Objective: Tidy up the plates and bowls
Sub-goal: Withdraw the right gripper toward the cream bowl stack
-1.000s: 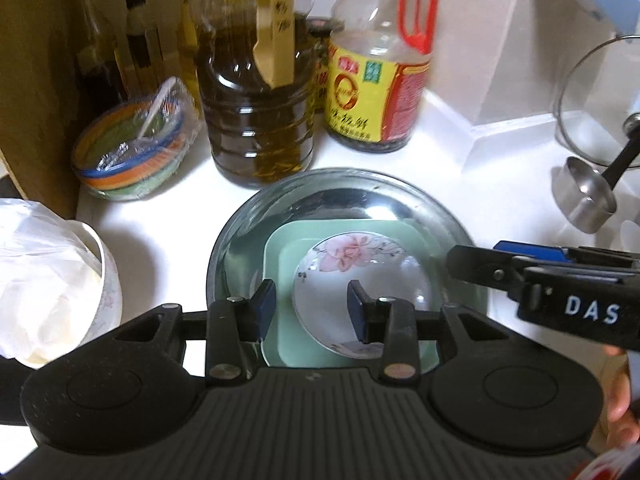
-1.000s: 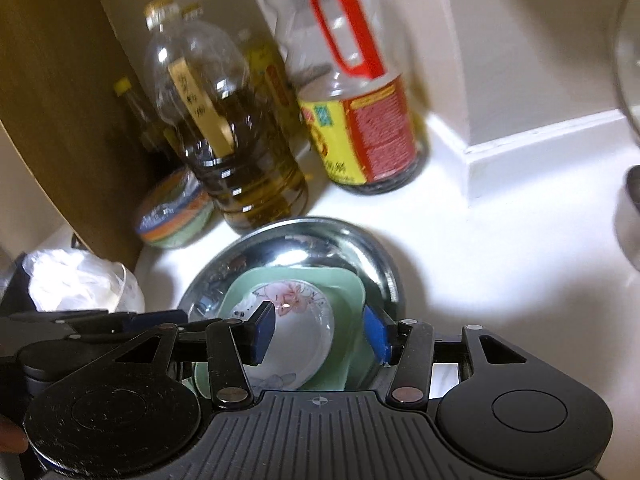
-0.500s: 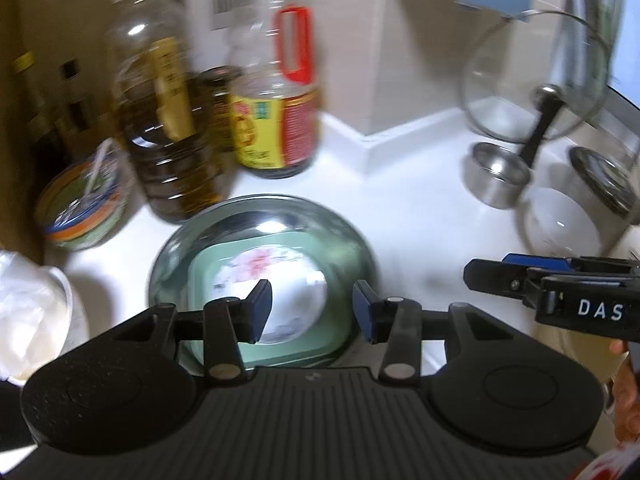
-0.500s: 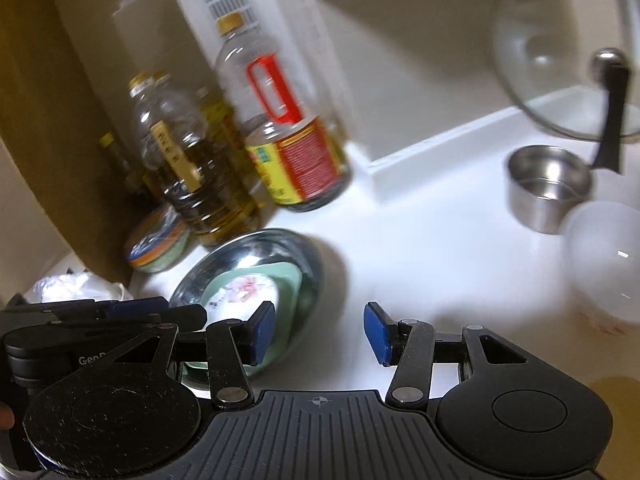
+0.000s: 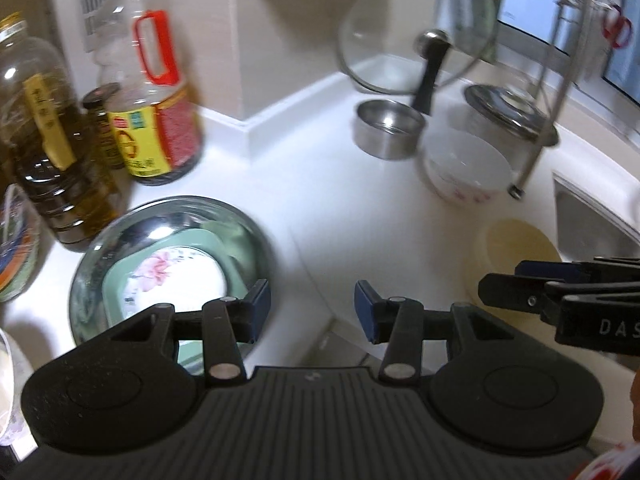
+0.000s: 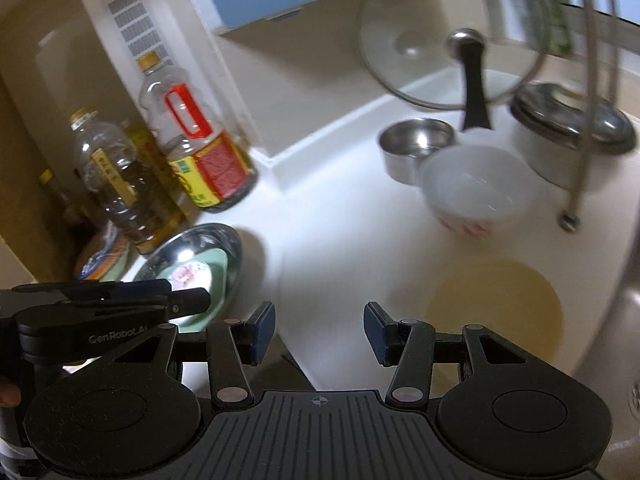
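1. The left gripper (image 5: pixel 312 307) sat at the lower centre of its own view with its blue-tipped fingers (image 5: pixel 259 304) spread apart and nothing between them; only bare white countertop (image 5: pixel 320 200) showed in the gap
2. The right gripper (image 6: pixel 319 322) was likewise at the lower centre of its view, fingers set apart and holding nothing
3. In the left wrist view the right gripper also reached in from the right edge; there I could not tell how its fingers stood
4. A metal basin (image 5: pixel 96 256) lay at the centre left of the left wrist view, holding a green square plate (image 5: pixel 208 240), and on that a white floral plate (image 5: pixel 168 276); the three were nested one inside another
5. A white bowl with a red pattern (image 6: pixel 474 194) stood in the upper right of the right wrist view, just beside a small steel cup (image 6: pixel 416 148)
6. A pale yellow bowl (image 6: pixel 496 300) sat at the lower right of that view, near the right gripper's right finger
7. A glass lid (image 6: pixel 432 40) leaned upright at the top right, with a steel-lidded pot (image 6: pixel 576 128) beside it
8. Oil bottles (image 5: pixel 60 152) and a red-handled bottle (image 5: pixel 152 112) stood at the upper left, behind the basin
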`<act>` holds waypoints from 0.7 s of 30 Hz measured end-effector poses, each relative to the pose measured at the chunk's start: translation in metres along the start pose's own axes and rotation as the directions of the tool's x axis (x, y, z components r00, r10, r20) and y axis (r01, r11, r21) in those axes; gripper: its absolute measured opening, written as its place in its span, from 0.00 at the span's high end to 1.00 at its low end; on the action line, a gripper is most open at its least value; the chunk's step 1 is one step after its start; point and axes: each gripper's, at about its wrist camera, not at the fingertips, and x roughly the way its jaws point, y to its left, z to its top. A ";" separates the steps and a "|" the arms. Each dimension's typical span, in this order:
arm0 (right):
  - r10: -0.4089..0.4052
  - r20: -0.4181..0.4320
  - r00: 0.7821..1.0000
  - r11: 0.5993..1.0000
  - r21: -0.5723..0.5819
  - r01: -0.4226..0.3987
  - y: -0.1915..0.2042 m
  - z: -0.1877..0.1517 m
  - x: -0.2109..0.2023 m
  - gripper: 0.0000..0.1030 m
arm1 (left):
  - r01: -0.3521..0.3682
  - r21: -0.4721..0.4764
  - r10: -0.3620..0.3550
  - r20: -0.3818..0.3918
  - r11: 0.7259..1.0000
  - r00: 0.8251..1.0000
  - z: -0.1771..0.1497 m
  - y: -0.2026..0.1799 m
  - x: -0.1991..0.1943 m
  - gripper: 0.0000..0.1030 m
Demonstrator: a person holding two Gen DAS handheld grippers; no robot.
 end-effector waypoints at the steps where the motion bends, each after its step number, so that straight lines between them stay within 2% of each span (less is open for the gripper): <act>1: -0.011 0.001 1.000 1.000 0.008 0.011 0.000 -0.004 -0.005 0.52 | 0.009 0.012 -0.009 -0.004 1.000 1.000 -0.002 -0.003 0.000 0.58; 10: -0.093 -0.026 0.995 0.994 0.058 0.095 -0.008 -0.035 -0.034 0.52 | 0.044 0.077 -0.042 -0.033 0.996 0.999 -0.022 -0.029 -0.006 0.58; 21: -0.093 -0.059 0.994 0.995 0.042 0.095 -0.047 -0.046 -0.056 0.52 | -0.003 0.076 0.007 -0.051 0.997 0.999 -0.038 -0.078 -0.012 0.58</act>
